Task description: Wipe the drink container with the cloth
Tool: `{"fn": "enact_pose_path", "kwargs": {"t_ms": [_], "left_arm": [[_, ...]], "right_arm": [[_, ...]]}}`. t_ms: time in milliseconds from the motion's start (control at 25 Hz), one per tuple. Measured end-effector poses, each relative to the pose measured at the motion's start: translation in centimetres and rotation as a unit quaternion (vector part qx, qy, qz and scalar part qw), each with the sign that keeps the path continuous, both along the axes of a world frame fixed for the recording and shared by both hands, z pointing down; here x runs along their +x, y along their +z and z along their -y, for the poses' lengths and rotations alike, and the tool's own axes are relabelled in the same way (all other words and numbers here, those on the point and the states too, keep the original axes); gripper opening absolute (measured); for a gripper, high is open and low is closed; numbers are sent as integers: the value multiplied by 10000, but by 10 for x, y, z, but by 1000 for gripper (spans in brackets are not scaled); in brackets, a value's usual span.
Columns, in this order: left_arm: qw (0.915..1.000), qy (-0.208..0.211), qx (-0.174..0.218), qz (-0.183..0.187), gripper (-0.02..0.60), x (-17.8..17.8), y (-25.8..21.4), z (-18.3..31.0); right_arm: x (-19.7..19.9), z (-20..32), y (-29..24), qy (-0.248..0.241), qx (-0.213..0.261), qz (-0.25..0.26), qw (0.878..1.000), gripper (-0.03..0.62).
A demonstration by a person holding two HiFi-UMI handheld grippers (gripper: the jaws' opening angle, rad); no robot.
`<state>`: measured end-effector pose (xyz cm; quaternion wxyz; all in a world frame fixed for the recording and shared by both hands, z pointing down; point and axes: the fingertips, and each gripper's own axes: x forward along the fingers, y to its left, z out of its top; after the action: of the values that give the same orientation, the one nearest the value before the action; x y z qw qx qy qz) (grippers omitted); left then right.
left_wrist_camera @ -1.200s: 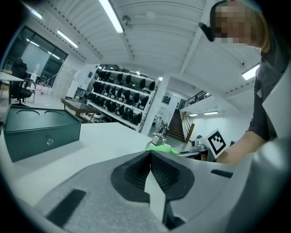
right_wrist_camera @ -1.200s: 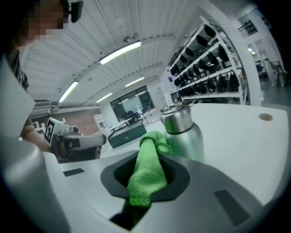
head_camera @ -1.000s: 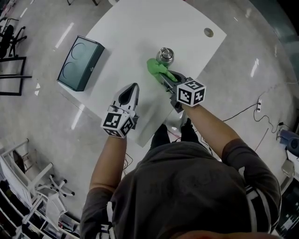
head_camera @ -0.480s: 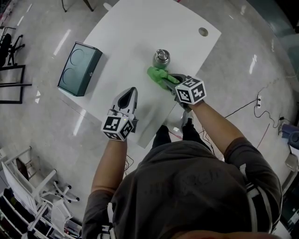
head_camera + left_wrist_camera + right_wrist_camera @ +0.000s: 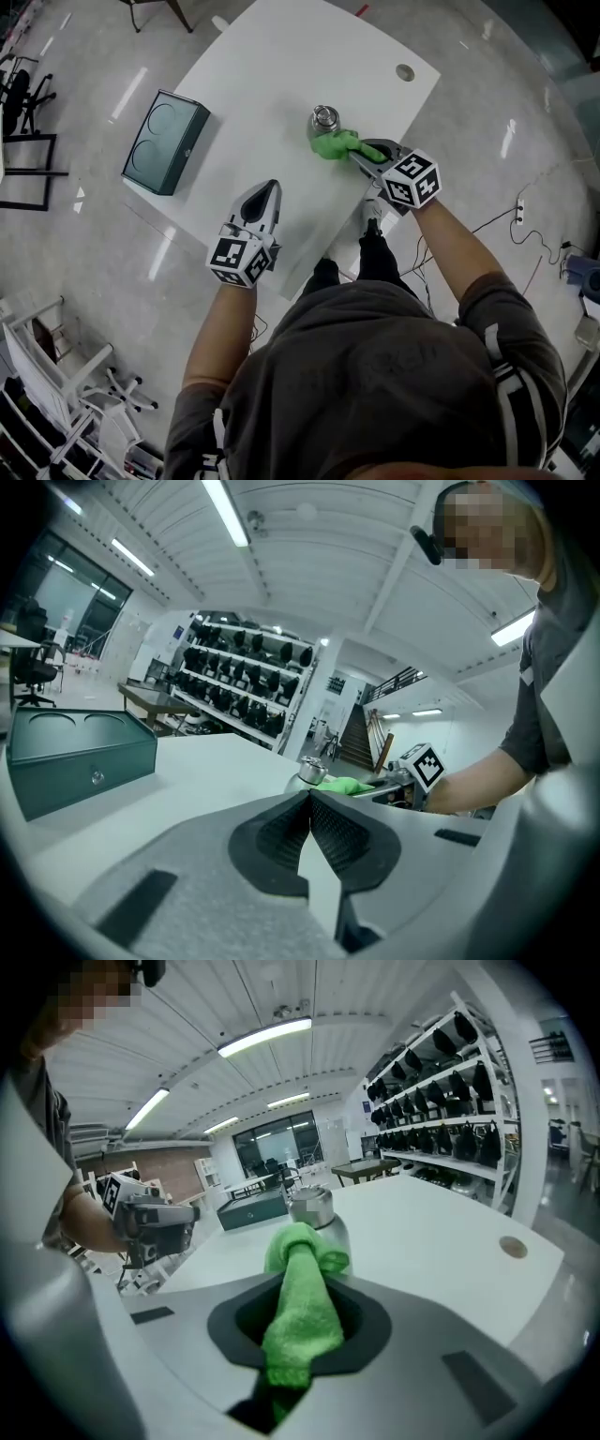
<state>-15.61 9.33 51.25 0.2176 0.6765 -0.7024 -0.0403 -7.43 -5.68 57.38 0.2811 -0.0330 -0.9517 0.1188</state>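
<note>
Seen from the head camera, our right gripper (image 5: 364, 153) is clamped on the green cloth (image 5: 331, 145), whose bunched end meets the steel drink container (image 5: 325, 117) at its five o'clock side. The container stands upright on the white table (image 5: 281, 66), toward two o'clock of the table's middle. Our left gripper (image 5: 265, 190), jaws together and empty, is at the container's seven o'clock, well apart; a dark green box (image 5: 166, 142) occupies the table's nine o'clock edge.

A: Items on the table (image 5: 281, 66), counted?
B: One metal bottle (image 5: 325, 118), one green cloth (image 5: 335, 145), one dark green box (image 5: 165, 142).
A: Tools?
B: Two: the left gripper (image 5: 270, 187) and the right gripper (image 5: 364, 150).
A: Tables?
B: One, with one round hole (image 5: 405, 72).
</note>
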Motion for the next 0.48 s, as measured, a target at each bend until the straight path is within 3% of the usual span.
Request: {"fn": "enact_pose_path", "kwargs": {"t_ms": [480], "left_arm": [[9993,-197,-266,195,6,12,1,3]], "right_arm": [[-9,6,52,-419,173,-928,9947,38]]}}
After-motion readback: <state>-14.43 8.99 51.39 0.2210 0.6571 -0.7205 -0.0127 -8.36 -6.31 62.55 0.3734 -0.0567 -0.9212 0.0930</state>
